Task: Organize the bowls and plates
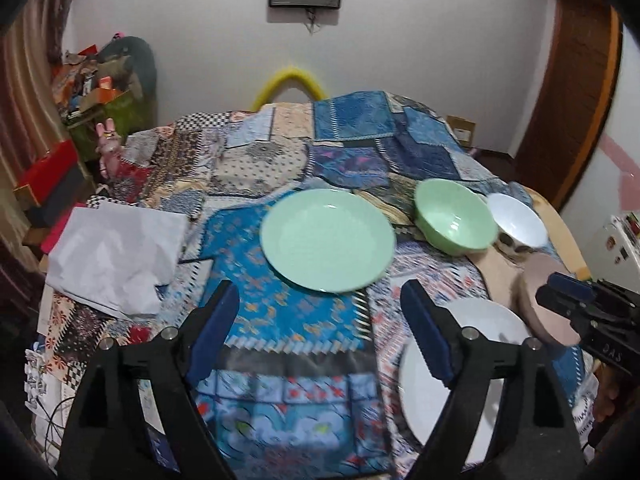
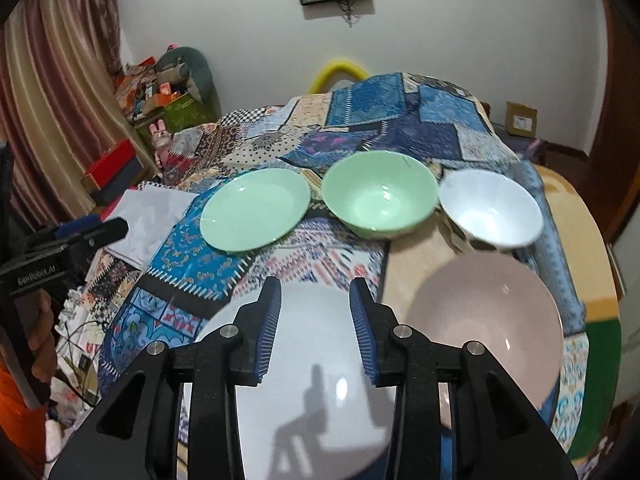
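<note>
White plate (image 2: pixel 296 380) sits directly under right gripper (image 2: pixel 314 328), jaws part open and empty, nearer than left gripper (image 1: pixel 320 320), which is wide open, empty, over cloth with green plate (image 1: pixel 326 240) just ahead.

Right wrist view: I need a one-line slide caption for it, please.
Open right claw above a white plate, beside a pink bowl; green plate, green bowl, white bowl behind.
</note>
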Demonstrator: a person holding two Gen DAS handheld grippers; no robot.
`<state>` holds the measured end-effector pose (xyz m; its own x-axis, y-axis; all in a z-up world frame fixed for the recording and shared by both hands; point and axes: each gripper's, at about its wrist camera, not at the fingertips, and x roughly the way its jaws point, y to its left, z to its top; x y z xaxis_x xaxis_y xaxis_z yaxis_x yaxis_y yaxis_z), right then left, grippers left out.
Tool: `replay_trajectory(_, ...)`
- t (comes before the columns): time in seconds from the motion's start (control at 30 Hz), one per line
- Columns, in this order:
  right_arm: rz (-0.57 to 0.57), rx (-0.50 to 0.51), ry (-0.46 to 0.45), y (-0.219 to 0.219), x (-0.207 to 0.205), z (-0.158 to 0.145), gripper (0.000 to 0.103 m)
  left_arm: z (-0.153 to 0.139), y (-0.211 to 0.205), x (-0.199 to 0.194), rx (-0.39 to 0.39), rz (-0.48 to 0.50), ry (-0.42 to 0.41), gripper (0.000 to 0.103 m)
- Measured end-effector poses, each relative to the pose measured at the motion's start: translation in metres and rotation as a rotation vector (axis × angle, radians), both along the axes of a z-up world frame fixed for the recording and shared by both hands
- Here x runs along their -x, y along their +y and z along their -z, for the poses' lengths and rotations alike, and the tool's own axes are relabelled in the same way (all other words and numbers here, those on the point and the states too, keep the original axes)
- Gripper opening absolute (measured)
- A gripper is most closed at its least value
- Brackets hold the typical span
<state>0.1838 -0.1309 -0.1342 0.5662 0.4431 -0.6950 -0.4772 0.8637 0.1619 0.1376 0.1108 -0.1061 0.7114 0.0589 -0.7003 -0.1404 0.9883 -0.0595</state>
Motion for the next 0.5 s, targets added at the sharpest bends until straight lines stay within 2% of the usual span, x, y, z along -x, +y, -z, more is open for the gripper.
replay_trajectory(0.13,-0.024,0.029,0.006,0.017,-0.013,0.006,0.033,0.010,0.020,-0.019,-0.012,-0.031,0.033,0.084)
replay_trajectory(0.33,-0.058,0.045,0.070,0.048,-0.043,0.019,0.033,0.038,0.052,-0.055,0.013,-0.053,0.106,0.084)
replay_trajectory(0.5,-0.090,0.070,0.137,0.072,-0.066,0.035,0.041,0.066,0.073,-0.086,0.048,-0.051,0.162,0.084)
